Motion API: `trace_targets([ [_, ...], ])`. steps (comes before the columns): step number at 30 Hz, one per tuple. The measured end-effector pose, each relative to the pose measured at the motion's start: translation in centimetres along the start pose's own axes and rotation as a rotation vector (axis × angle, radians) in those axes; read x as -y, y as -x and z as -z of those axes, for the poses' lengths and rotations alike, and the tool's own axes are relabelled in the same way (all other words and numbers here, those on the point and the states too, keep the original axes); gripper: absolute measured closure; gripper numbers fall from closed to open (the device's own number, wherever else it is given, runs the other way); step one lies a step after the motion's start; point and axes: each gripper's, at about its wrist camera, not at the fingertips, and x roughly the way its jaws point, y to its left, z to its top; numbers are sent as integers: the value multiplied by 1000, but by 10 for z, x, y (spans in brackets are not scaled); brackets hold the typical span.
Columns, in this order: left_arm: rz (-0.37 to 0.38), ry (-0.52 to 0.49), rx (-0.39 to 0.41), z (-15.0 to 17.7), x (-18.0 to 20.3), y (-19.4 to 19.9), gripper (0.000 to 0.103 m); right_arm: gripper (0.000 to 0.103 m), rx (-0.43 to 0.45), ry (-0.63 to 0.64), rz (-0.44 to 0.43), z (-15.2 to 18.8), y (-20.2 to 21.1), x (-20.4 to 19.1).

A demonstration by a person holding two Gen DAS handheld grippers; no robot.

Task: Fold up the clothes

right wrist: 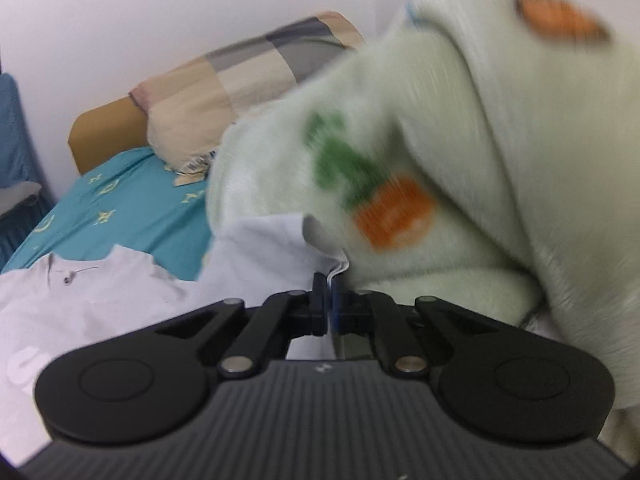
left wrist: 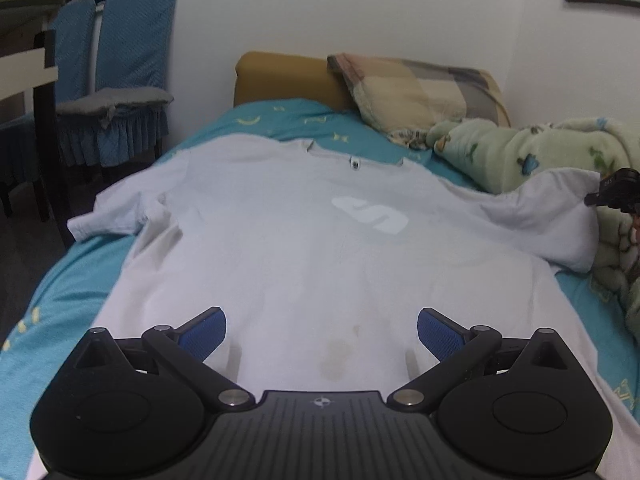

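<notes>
A white T-shirt lies spread face up on a bed covered by a teal sheet with pale yellow motifs; its collar points toward the headboard and a pale logo sits on the chest.

The left gripper hovers over the lower part of the shirt with its jaws spread wide. Its blue pads stand well apart, with nothing between them and only bare fabric showing below. A few brownish stains mark the cloth just ahead of it.

The right gripper has its jaws pressed together on the edge of the shirt's sleeve, a thin fold of white cloth pinched between the pads. From the left wrist view, that sleeve is lifted off the sheet and stretched toward the right gripper at the frame's edge. The sleeve lies right against a pale green fleece blanket printed with carrots; the blanket is motion-blurred, so whether the gripper also touches it is hard to say.

A plaid pillow leans at the head of the bed, and chairs with blue covers stand beside it.
</notes>
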Motion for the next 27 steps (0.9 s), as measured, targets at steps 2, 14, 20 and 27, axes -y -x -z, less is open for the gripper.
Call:
trace_targets([
  [2, 4, 23, 26, -5, -2, 14, 0, 98, 13, 33, -8, -9, 17, -13],
  [14, -41, 35, 142, -36, -31, 51, 0, 99, 130, 151, -185, -111, 73, -194],
  [20, -140, 166, 131, -52, -86, 36, 0, 99, 48, 227, -246, -83, 12, -324],
  [27, -196, 272, 33, -49, -134, 3, 0, 97, -28, 255, -264, 8, -76, -399],
])
